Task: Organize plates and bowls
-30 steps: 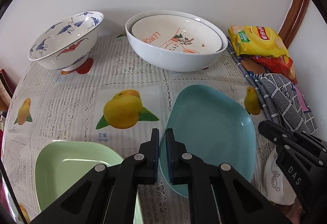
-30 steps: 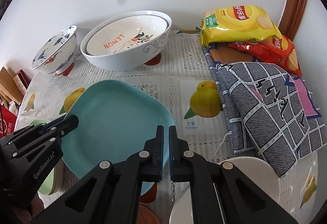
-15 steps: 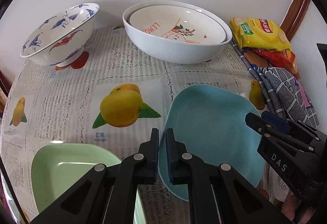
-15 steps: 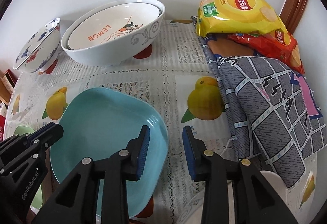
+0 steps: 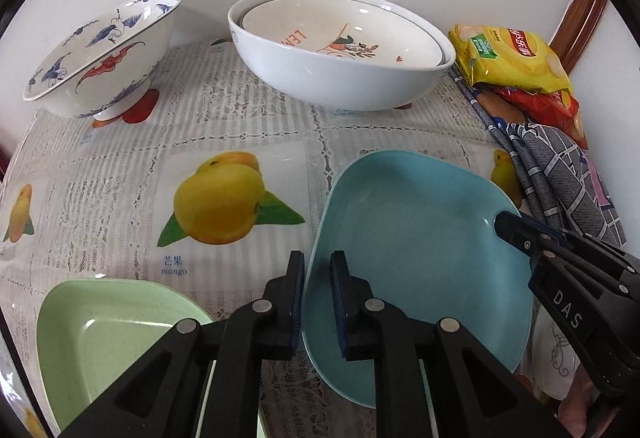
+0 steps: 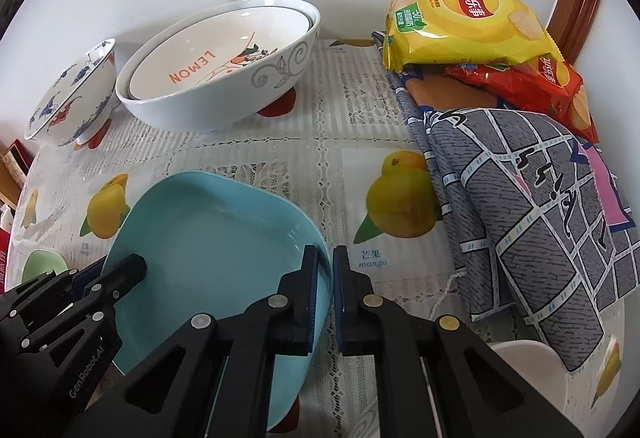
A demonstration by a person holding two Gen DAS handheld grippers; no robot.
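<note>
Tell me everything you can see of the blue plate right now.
The blue plate is a matte light-blue dish, squarish with rounded corners and a shallow raised rim, looks like plastic, empty and clean. It sits tilted over the fruit-print tablecloth, between both grippers. The left gripper pinches its near-left rim; the right gripper is shut on the opposite edge. Its underside is hidden.

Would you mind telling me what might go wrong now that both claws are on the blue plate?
1. The left claw and right claw each pinch only the thin rim of the blue plate, so it may slip or tilt when lifted.
2. Swinging it leftward risks clipping the green dish close beside it.
</note>
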